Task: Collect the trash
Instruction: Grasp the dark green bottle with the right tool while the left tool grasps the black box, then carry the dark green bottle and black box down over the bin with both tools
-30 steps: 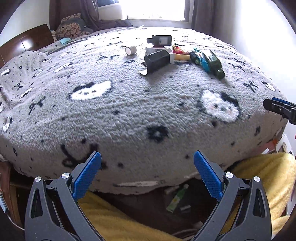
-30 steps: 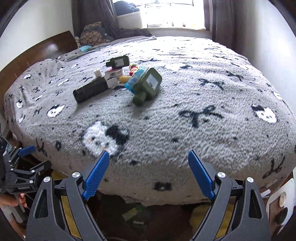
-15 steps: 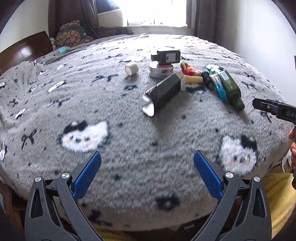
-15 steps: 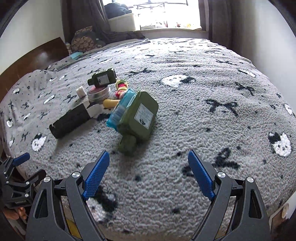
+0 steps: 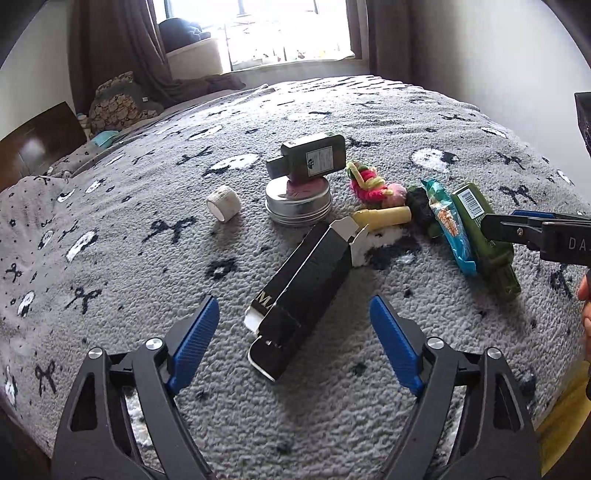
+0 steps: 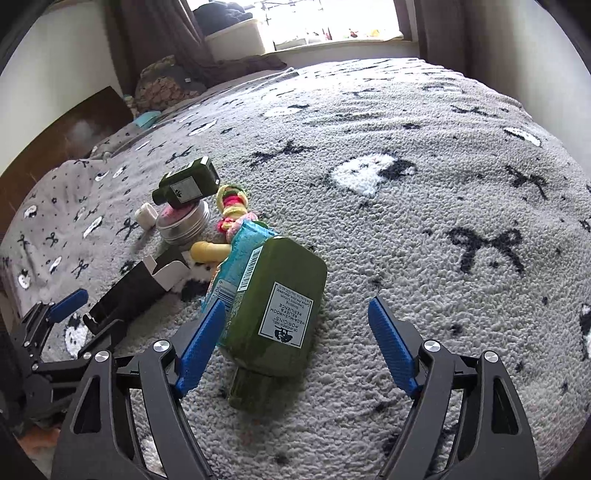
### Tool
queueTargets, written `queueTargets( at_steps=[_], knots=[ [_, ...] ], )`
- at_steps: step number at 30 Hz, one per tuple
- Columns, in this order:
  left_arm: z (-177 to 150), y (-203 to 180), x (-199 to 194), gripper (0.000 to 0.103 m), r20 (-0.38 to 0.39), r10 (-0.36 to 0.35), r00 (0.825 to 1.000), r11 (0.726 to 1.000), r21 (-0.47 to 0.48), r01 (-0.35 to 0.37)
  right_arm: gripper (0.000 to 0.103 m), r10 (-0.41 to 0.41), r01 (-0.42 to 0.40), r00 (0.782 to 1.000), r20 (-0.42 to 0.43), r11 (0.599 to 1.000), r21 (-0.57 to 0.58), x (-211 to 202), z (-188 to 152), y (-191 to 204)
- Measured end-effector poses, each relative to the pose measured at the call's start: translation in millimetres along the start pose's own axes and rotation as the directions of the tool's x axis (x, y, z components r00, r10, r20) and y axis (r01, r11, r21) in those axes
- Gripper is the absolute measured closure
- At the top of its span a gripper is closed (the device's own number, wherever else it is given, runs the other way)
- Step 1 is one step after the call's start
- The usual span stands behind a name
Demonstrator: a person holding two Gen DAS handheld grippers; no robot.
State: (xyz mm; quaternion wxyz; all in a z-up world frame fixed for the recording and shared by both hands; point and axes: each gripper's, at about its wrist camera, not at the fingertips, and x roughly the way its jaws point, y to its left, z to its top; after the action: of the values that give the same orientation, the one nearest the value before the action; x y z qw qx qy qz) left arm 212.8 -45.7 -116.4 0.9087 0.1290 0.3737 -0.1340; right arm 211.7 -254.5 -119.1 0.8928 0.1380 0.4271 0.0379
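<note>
A pile of litter lies on the grey blanket point(image 5: 147, 258). A black carton point(image 5: 299, 291) with an open white flap lies with its near end between the pads of my left gripper point(image 5: 292, 314), whose jaws are closing without touching it. A large green bottle point(image 6: 280, 280) lies on a blue wrapper point(image 6: 240, 258), between the closing jaws of my right gripper point(image 6: 295, 306); the pads do not press on it. Beyond them are a silver tin point(image 5: 298, 205) with a small dark bottle point(image 5: 314, 157) on it, a white tape roll point(image 5: 223, 203), a yellow tube point(image 5: 382, 217) and a knitted toy point(image 5: 373, 188).
The bed fills both views. A wooden headboard point(image 5: 33, 144) and a patterned cushion point(image 5: 118, 99) are at the far left, curtains and a bright window point(image 5: 288, 29) behind, a white wall on the right. A yellow cloth point(image 5: 565, 417) hangs past the bed's near right edge.
Both grippers have travelled from the bed's edge in over the blanket to the pile, so the carton and green bottle now lie between the jaws. Both pairs of jaws have narrowed a little.
</note>
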Motion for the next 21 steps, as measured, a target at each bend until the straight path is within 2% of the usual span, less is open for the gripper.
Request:
queueTargets(
  at_steps=[1, 3, 4, 6, 10, 11, 12, 16, 21],
  knots=[
    [2, -2, 5, 0.03, -0.005, -0.012, 1.0, 1.0, 0.005, 0.012, 0.025, 0.019, -0.019, 1.0, -0.009, 1.0, 0.008, 4, 1, -1],
    [5, -4, 14, 0.039, -0.017, -0.028, 0.999, 0.999, 0.015, 0.028, 0.026, 0.046, -0.045, 0.999, -0.027, 0.999, 0.015, 13, 2, -2],
    [6, -5, 20, 0.042, -0.025, -0.034, 0.999, 0.999, 0.014, 0.034, 0.03, 0.056, -0.055, 0.998, -0.036, 0.998, 0.016, 18, 2, -2],
    [8, -5, 29, 0.053, -0.044, -0.052, 0.998, 0.999, 0.009, 0.052, 0.034, 0.079, -0.078, 0.995, -0.053, 0.997, 0.023, 28, 2, 0],
    [12, -1, 36, 0.07, -0.046, -0.066, 0.997, 0.998, 0.006, 0.067, 0.041, 0.065, -0.065, 0.997, -0.031, 0.998, -0.01, 30, 5, 10],
    [13, 0, 36, 0.077, -0.049, -0.078, 0.996, 0.997, 0.005, 0.079, 0.042, 0.066, -0.066, 0.997, -0.032, 0.998, -0.017, 30, 5, 11],
    [13, -1, 35, 0.089, -0.047, -0.081, 0.996, 0.997, 0.008, 0.082, 0.043, 0.064, -0.065, 0.997, -0.031, 0.998, -0.026, 29, 5, 12],
    [12, -2, 32, 0.097, -0.055, -0.092, 0.994, 0.996, 0.007, 0.092, 0.044, 0.055, -0.056, 0.998, -0.02, 0.997, -0.057, 23, 4, 16],
    [4, -7, 21, 0.097, -0.061, -0.109, 0.992, 0.994, 0.005, 0.109, 0.045, 0.048, -0.048, 0.999, 0.006, 0.996, -0.079, 7, -3, 18]
  ],
)
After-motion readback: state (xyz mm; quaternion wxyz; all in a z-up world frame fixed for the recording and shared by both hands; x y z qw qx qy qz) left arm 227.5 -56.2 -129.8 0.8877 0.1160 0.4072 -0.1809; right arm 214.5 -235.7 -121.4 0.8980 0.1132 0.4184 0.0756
